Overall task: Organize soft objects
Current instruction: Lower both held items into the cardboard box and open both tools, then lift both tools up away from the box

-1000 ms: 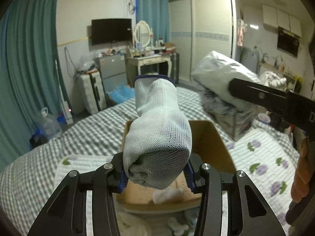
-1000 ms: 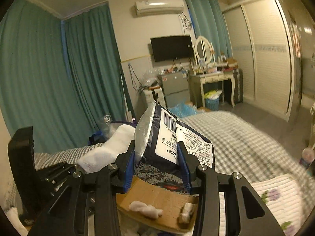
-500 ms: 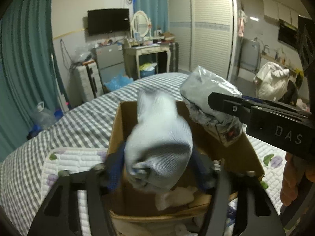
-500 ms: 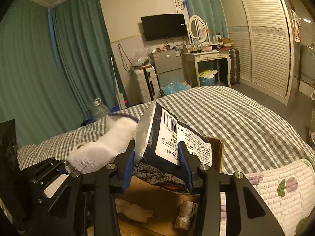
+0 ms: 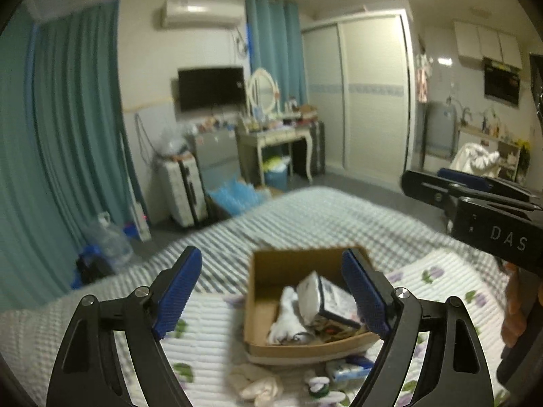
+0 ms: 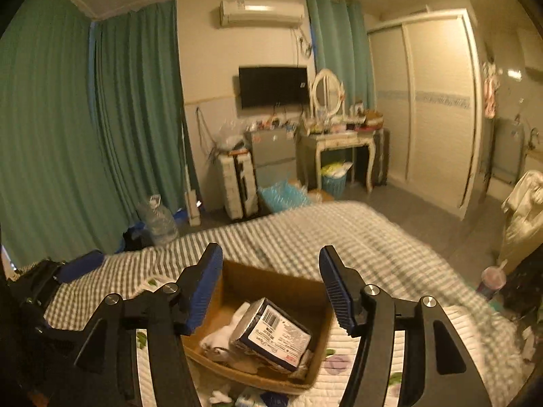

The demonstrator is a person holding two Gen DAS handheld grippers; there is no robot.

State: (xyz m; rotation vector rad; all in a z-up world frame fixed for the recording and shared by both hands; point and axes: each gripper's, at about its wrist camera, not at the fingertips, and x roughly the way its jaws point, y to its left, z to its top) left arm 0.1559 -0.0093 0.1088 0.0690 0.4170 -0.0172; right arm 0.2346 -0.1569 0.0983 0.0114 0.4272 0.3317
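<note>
An open cardboard box sits on the bed. Inside lie a dark-and-white tissue pack and a white rolled sock. My left gripper is open and empty, raised above and in front of the box. My right gripper is open and empty, also above the box; it shows at the right of the left wrist view. Small soft items lie on the quilt in front of the box.
The box rests on a white floral quilt over a grey checked bedspread. Beyond the bed stand a suitcase, a dressing table, teal curtains and a wardrobe.
Both grippers opened and let go: the sock and the tissue pack dropped into the box. Both grippers then rose and pulled back from the box.
</note>
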